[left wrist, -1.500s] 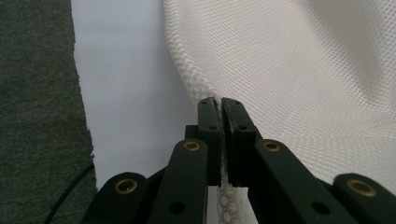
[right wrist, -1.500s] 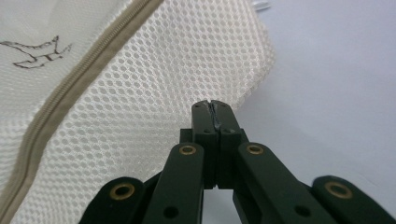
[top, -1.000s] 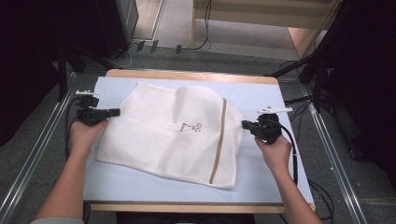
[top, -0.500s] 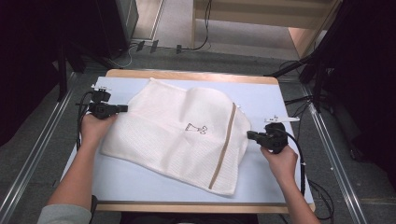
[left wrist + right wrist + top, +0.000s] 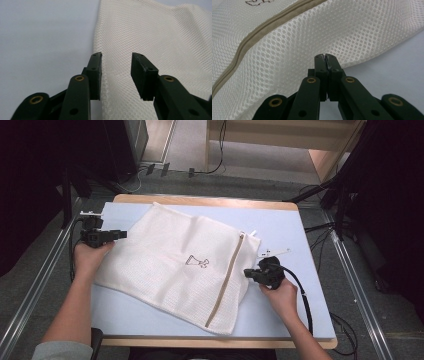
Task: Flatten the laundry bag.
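On the blue counter (image 5: 300, 235), gripped mesh laundry bag (image 5: 175, 265) edge with right fingers (image 5: 322, 75) clamped, left fingers (image 5: 96, 75) parted; risked mesh slipping free.

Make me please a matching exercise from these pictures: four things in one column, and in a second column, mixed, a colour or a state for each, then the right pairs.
Things:
1. left hand-held gripper
2. right hand-held gripper
3. mesh bag
4. zipper

Colour or state:
A. tan strip that runs along the bag
B. jaws shut, tips at the bag's edge
C. jaws apart, over the bag's edge
D. cream white, lying flat on the blue table top

Pairs: 1-C, 2-B, 3-D, 4-A
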Tool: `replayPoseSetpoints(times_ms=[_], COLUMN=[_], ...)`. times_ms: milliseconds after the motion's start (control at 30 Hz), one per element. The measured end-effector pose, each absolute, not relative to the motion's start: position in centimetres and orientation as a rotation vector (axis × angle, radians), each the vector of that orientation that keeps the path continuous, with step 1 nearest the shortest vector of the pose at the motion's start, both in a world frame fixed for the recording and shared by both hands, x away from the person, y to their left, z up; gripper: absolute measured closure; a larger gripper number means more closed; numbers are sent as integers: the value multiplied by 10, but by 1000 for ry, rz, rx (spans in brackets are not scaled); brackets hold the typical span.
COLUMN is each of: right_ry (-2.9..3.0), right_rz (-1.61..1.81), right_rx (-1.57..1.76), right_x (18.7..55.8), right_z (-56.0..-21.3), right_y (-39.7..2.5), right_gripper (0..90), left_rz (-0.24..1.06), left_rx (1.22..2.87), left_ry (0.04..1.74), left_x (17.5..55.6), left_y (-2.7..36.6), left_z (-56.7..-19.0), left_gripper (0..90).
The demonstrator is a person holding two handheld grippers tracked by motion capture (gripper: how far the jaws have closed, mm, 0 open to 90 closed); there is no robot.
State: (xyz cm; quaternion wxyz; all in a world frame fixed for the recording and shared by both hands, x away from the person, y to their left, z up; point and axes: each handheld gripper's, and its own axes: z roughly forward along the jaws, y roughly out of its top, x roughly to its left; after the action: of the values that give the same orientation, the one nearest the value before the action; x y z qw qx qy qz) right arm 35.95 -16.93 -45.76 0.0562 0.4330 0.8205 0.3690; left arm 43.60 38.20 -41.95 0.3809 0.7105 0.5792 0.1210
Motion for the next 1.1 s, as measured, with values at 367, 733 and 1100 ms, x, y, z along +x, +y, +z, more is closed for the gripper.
replayPoseSetpoints(times_ms=[367, 733, 1100], right_ry=[2326, 2219, 2193], right_rz=[1231, 1207, 1107], right_rx=[1268, 1299, 1360], right_x=[361, 407, 447], right_z=[-435, -446, -459], right_y=[-195, -207, -208], right_gripper=[670, 591, 499], left_rz=[309, 335, 335], left_rx=[1822, 1844, 1863], left_ry=[1437, 1449, 1462], left_x=[409, 365, 339], left_y=[373, 371, 366], left_z=[-400, -399, -407], left_gripper=[535, 474, 405])
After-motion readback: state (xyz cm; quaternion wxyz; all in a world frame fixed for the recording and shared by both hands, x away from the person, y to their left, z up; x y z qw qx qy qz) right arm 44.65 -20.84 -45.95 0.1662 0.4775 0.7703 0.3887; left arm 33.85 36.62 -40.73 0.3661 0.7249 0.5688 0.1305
